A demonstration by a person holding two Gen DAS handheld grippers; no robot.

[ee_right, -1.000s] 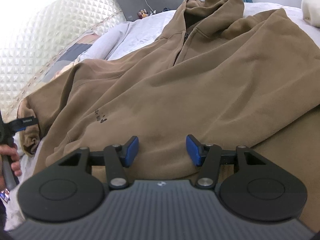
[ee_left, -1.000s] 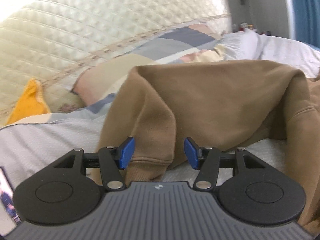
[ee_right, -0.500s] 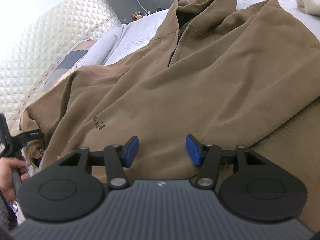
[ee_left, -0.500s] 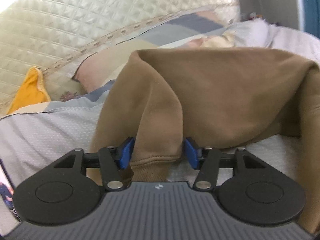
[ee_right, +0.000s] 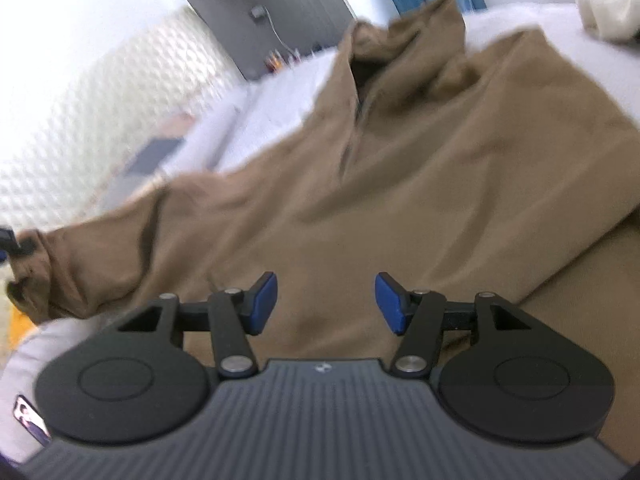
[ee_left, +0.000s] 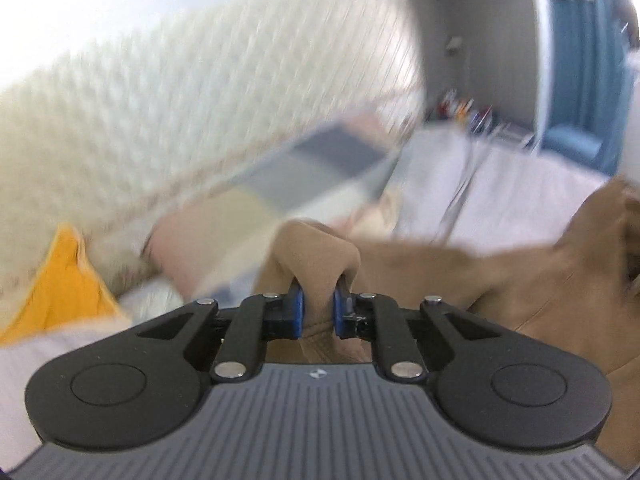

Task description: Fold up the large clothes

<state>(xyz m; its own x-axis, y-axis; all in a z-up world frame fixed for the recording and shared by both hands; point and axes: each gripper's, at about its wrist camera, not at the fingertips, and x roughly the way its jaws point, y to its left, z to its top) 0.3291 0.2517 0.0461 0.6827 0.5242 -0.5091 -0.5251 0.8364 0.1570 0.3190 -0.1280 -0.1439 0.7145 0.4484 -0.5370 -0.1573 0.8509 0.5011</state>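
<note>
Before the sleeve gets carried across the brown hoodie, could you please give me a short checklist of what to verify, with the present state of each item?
1. Left gripper clamped on the sleeve cuff: ok; its jaws have just been closing and brown fabric bunches between the blue pads.
2. Cuff raised off the bed: ok; in the right wrist view the sleeve hangs up toward the left gripper.
3. Right gripper free: ok; jaws open above the hoodie body, pinching nothing.
4. Hoodie body flat on the white sheet: cannot tell; the picture is blurred.
5. Hood spread out: not ok; it looks bunched.
</note>
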